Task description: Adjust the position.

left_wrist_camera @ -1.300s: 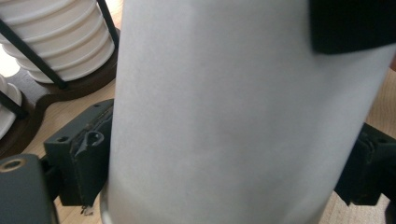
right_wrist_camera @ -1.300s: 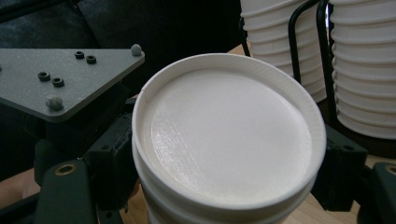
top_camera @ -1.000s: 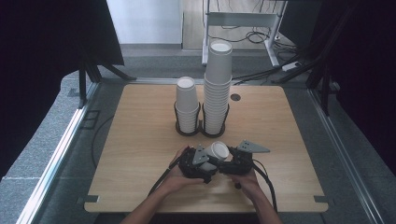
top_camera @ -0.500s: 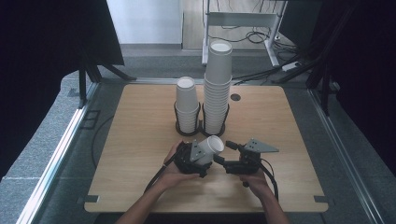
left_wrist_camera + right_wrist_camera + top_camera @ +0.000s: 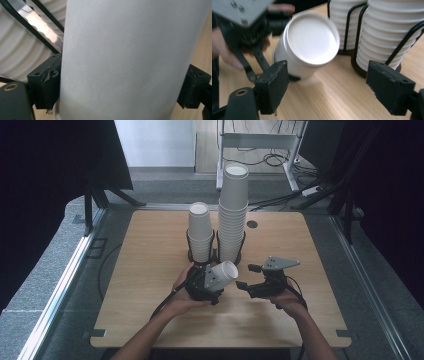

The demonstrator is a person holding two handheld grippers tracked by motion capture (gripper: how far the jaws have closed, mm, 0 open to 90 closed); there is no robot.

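So, my left gripper (image 5: 212, 282) has its jaws clamped on one white paper cup (image 5: 220, 274), pads pressed flat on both sides of the wall in the left gripper view. The cup is tilted, lying nearly sideways off the table (image 5: 150, 265), closed bottom aimed at my right gripper (image 5: 245, 285). In the right gripper view that round bottom sits just ahead of my jaws, slightly to the left of the gap. Right jaws stand spread wide, nothing between the pads, no contact with the cup.

Outward from there: two wire holders just beyond the cup. The short stack (image 5: 200, 232) sits in the left one, the tall stack (image 5: 233, 212) in the right one, both upright, near the held cup but apart from it.

Progress, as I judge it: one cup is singled out and gripped clear of both stacks, so the pick part looks done. What's left seems to be a handover or a seat onto one of the stacks; I can't tell which stack it's bound for. Right gripper hasn't taken anything yet. Held cup isn't over either stack, so placement is not started.
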